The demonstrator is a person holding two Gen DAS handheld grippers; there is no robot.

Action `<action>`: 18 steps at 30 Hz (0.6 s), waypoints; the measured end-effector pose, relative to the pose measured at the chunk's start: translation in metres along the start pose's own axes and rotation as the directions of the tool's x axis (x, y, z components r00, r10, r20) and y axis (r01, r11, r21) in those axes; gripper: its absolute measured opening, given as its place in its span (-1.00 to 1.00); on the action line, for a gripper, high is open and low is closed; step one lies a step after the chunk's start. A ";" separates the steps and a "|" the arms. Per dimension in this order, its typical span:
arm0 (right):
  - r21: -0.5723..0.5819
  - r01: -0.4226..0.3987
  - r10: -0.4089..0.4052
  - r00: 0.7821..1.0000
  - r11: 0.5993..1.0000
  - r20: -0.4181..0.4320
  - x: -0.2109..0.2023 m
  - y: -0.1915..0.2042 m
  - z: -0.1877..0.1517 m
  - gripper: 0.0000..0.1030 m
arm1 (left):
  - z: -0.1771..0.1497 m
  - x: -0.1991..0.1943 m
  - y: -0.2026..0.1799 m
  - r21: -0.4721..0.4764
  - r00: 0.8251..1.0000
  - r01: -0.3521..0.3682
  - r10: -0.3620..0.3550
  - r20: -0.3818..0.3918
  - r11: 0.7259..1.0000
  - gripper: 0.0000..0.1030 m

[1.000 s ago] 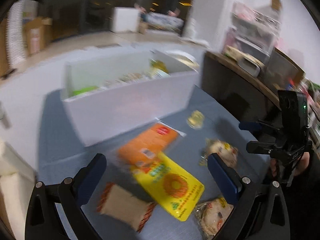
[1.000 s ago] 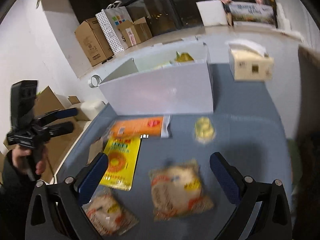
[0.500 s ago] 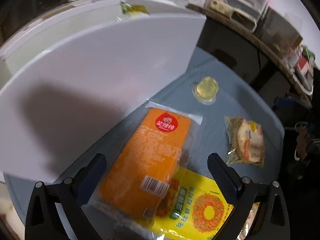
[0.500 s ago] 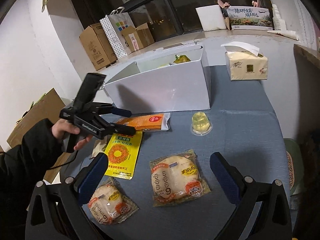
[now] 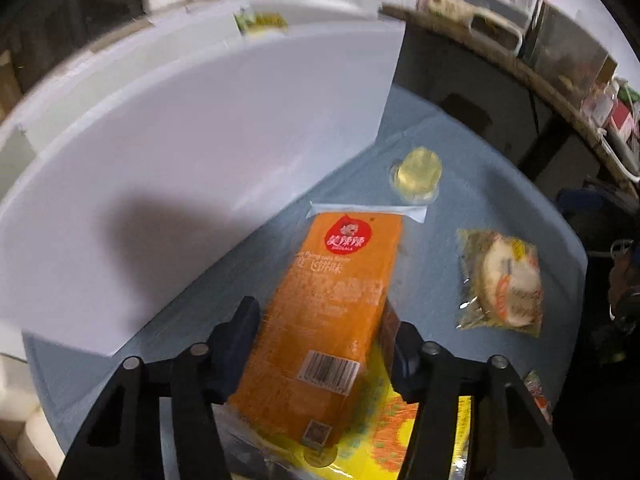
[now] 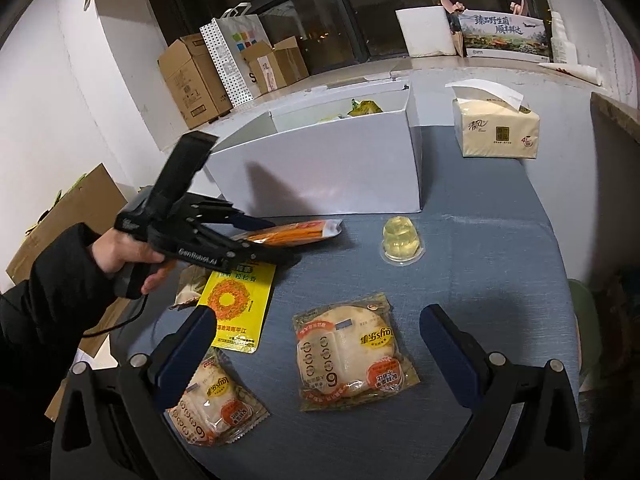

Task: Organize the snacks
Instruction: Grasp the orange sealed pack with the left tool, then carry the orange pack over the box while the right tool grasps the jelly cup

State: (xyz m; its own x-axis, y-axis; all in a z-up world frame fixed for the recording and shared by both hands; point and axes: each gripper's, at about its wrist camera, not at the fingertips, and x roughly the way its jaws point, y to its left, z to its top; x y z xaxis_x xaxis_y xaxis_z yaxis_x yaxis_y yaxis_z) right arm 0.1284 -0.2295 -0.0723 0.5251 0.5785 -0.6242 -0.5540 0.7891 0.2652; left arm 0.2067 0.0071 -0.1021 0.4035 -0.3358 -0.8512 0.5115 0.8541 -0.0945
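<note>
I am closing the left gripper point(image 5: 324, 344) around the orange packet point(image 5: 336, 312); I centre both pads on its long edges before lifting toward the white box point(image 6: 320, 168). Right gripper point(image 6: 320, 352) stays spread, empty.

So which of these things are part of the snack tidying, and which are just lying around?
Part of the job:
orange packet
yellow packet
jelly cup
two bun packs
white box

Lying about:
tissue pack
cardboard boxes
</note>
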 end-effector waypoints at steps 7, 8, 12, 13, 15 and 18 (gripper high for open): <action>-0.045 0.044 -0.045 0.999 0.998 -0.012 0.010 0.006 0.006 1.00 | -0.017 -0.050 -0.013 -0.027 0.993 -0.018 0.021 0.115 0.999 -0.49; -0.055 0.061 -0.061 0.998 0.997 -0.013 0.013 0.007 0.009 1.00 | -0.019 -0.052 -0.015 -0.017 0.993 -0.029 0.031 0.115 0.999 -0.55; -0.075 0.117 -0.120 0.992 0.990 -0.029 0.029 0.000 0.026 1.00 | -0.025 -0.061 -0.013 -0.064 0.988 -0.023 0.033 0.151 0.998 -0.63; -0.080 0.142 -0.145 0.989 0.987 -0.035 0.033 -0.002 0.031 1.00 | -0.027 -0.067 -0.011 -0.074 0.986 -0.012 0.024 0.164 0.997 -0.70; -0.091 0.189 -0.194 0.980 0.978 -0.047 0.045 -0.009 0.041 1.00 | -0.028 -0.081 -0.005 -0.097 0.979 -0.003 0.023 0.203 0.995 -0.72; -0.099 0.245 -0.253 0.965 0.964 -0.073 0.067 -0.020 0.055 1.00 | -0.029 -0.095 -0.008 -0.101 0.970 -0.030 0.053 0.237 0.994 -0.72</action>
State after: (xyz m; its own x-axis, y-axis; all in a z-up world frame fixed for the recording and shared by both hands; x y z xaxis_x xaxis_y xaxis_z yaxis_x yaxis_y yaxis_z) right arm 0.2102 -0.1956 -0.0787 0.5996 0.3436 -0.7228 -0.4698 0.8823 0.0297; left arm 0.1422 0.0435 -0.0351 0.5986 -0.3744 -0.7082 0.4196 0.8996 -0.1209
